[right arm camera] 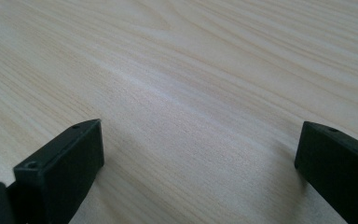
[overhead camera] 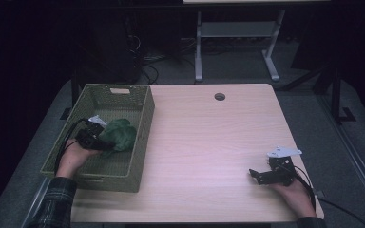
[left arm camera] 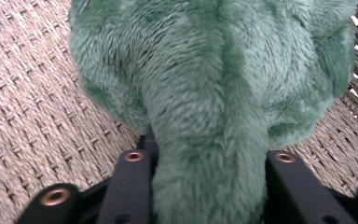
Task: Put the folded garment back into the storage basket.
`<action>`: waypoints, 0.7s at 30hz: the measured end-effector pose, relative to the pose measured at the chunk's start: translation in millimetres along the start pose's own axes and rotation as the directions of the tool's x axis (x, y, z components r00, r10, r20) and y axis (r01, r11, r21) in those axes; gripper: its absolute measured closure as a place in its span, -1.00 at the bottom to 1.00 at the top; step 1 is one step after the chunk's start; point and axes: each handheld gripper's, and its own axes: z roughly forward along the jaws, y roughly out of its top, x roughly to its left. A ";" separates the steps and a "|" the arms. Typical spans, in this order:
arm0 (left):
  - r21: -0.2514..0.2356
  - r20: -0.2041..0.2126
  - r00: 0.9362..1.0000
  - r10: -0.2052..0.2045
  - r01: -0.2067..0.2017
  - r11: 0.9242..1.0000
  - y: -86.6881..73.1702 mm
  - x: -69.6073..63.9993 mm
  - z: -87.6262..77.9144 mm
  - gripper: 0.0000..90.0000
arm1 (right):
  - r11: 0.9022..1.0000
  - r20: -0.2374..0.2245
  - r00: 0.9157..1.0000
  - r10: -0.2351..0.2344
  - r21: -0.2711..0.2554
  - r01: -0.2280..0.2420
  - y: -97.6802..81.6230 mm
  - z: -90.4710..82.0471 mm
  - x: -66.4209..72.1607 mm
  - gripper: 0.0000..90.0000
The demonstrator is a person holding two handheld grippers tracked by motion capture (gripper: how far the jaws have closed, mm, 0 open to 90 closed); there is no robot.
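Reaching my left gripper into the basket, I'm clamping the plush; right gripper is resting wide open on the table.

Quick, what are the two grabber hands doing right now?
Left gripper: in the basket, green plush toy between its jaws; whether it is gripping cannot be told.
Right gripper: open, holding nothing, over the table.

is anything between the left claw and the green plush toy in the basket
Nothing visible: the green plush toy already sits between the left claw's jaws, down on the woven basket floor.
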 end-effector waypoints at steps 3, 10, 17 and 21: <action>0.002 0.007 1.000 0.003 -0.003 1.000 -0.9 -0.3 0.7 0.20 | 1.000 0.000 1.000 0.000 0.000 0.000 0.0 0.0 0.0 -0.98; -0.035 0.001 1.000 -0.019 0.019 0.999 -1.2 0.3 -3.7 -0.43 | 1.000 0.001 1.000 0.002 -0.001 -0.002 0.1 0.0 0.0 -0.98; -0.094 -0.023 0.999 -0.034 0.032 0.995 2.3 -2.0 -18.0 -0.71 | 1.000 0.005 1.000 0.005 -0.001 -0.005 0.2 0.2 0.0 -0.98; -0.123 -0.027 0.998 -0.054 0.050 0.991 3.9 -3.2 -26.1 -0.71 | 1.000 0.005 1.000 0.006 -0.001 -0.006 0.3 0.2 0.0 -0.98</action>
